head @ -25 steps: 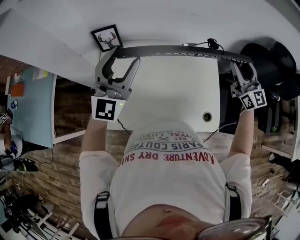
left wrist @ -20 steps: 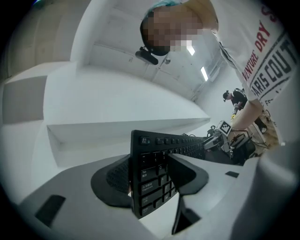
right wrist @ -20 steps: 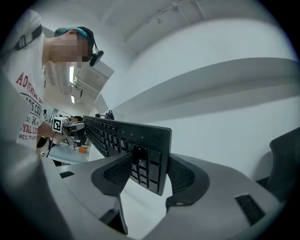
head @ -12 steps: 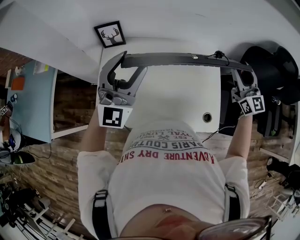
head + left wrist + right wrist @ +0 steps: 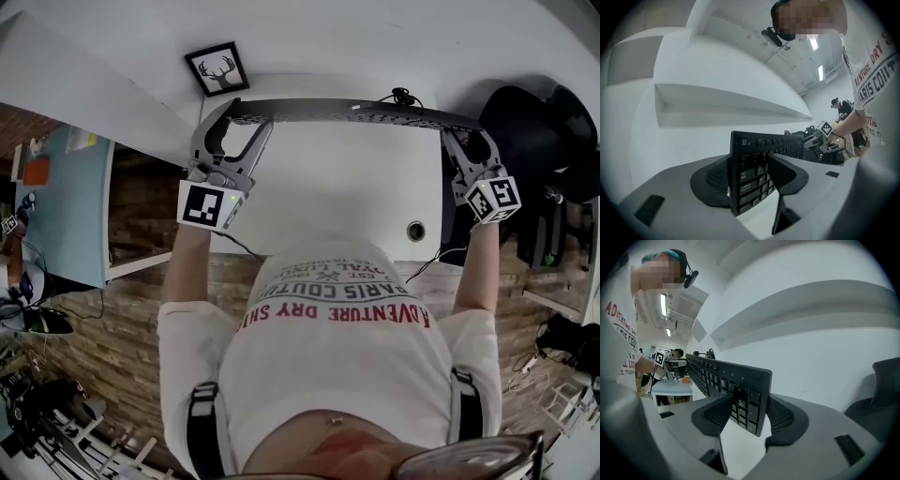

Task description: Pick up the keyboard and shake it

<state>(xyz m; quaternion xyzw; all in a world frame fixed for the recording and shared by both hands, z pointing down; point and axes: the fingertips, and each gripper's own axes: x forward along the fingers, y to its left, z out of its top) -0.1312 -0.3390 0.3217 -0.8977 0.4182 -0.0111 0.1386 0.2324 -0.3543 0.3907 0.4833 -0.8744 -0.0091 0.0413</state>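
- keyboard [image 5: 352, 111]: off the white desk [image 5: 347, 202], up in the air over the desk's far edge. It's turned on its long edge, so from the head view it's only a thin dark strip. Lift looks done; shaking is prob. the step in hand.
- left gripper [image 5: 236, 114]: clamped on the keyboard's left end, over the desk's far-left corner. One pad sits on the back, the other on the keys by the Esc/Tab column. Jaws stand wide b/c the slab itself holds them apart, not b/c it's been let go.
- right gripper [image 5: 466, 141]: same grip on the other end, over the desk's far-right corner, w/ a pad on each face.
- Why both ends: it's a long, thin thing, so a hold at each end prob. stops it twisting or swinging when jolted. Holding it on edge would let crumbs drop onto the desk, I'd guess.
- cable [image 5: 403, 96]: leaves the keyboard's far edge above the desk's far side and loops there. Its slack limits the swing, so there's a risk of a tug.
- grommet hole [image 5: 415, 231]: in the desk top, toward its near-right corner, well clear of the action.
- framed deer picture [image 5: 217, 68]: just past the desk's far-left corner, near the left gripper but not touching.
- black chair [image 5: 539, 122]: right of the desk, beside the right gripper. A hard sideways shake could clip it.
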